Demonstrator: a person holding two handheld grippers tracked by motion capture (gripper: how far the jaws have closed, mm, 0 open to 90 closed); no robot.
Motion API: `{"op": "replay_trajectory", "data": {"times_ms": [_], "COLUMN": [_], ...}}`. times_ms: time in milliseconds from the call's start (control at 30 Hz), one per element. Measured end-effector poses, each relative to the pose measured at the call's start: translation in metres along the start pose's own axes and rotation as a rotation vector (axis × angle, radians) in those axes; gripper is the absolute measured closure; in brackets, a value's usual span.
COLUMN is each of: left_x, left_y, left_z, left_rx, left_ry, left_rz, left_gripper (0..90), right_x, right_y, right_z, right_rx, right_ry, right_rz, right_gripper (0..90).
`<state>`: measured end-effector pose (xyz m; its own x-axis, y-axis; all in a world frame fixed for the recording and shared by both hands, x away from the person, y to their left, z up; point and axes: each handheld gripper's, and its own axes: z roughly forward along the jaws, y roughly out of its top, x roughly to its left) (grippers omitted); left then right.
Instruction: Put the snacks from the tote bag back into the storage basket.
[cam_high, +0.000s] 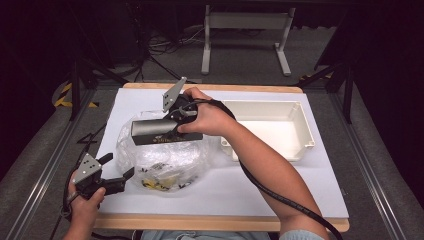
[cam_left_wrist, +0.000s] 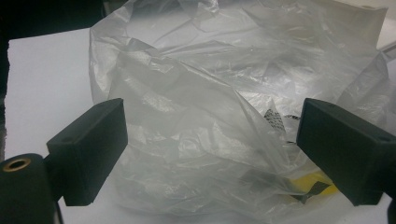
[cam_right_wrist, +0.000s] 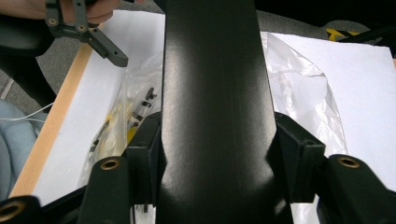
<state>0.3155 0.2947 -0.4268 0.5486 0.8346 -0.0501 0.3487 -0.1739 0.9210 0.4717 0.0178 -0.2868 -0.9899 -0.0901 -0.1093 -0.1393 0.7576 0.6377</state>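
Right gripper (cam_high: 172, 131) clamps a dark metal bar (cam_high: 162, 131), held level above the clear plastic bag (cam_high: 160, 160) at the table's left. Left gripper (cam_high: 117, 172), jaws open, rests at the bag's near-left edge; a white tray (cam_high: 300, 135) lies to the right.

This looks like a lab or recording studio set up for handling trials, not a home. A small wooden desk (cam_high: 215, 88) covered with a white sheet (cam_high: 225, 195) stands on grey carpet (cam_high: 30, 165) in a dark room. At twelve o'clock beyond the desk stands the white metal frame of another table (cam_high: 245, 35), with loose cables (cam_high: 155, 47) on the floor at eleven o'clock. Yellow-and-black hazard tape (cam_high: 64, 95) marks the floor at ten o'clock, and dark metal rails (cam_high: 50, 165) run along both sides.
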Motion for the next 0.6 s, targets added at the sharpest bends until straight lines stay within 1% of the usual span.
{"op": "replay_trajectory", "data": {"times_ms": [67, 133, 200, 333, 400, 500, 533, 600], "left_x": [0.000, 0.000, 0.000, 0.000, 0.000, -0.001, -0.001, -0.001], "left_y": [0.000, 0.000, 0.000, 0.000, 0.000, 0.000, 0.000, 0.000], "left_z": [0.000, 0.000, 0.000, 0.000, 0.000, 0.001, 0.001, 0.001], "left_rx": [0.000, -0.002, -0.001, 0.001, 0.000, 0.003, 0.003, 0.003], "left_ry": [0.000, 0.001, 0.001, 0.002, 0.003, 0.004, 0.004, 0.003], "left_rz": [0.000, -0.001, 0.001, 0.002, 0.002, 0.002, 0.002, 0.003], "left_gripper": [9.9, 9.9, 9.9, 9.9, 9.9, 9.9, 9.9, 9.9], "right_x": [0.001, 0.001, 0.002, 0.004, 0.005, 0.006, 0.006, 0.006], "right_y": [0.000, 0.000, -0.001, -0.004, -0.007, -0.011, -0.013, -0.015], "right_z": [-0.004, -0.006, -0.010, -0.018, -0.024, -0.034, -0.037, -0.044], "right_rx": [-0.010, -0.009, -0.008, -0.012, -0.014, -0.004, -0.003, 0.001], "right_ry": [-0.002, -0.003, -0.007, -0.013, -0.024, -0.029, -0.041, -0.041], "right_rz": [-0.001, 0.001, -0.007, -0.005, -0.005, -0.001, 0.001, 0.001], "right_gripper": [43.1, 43.2, 43.1, 43.1, 43.1, 43.1, 43.1, 43.1]}}
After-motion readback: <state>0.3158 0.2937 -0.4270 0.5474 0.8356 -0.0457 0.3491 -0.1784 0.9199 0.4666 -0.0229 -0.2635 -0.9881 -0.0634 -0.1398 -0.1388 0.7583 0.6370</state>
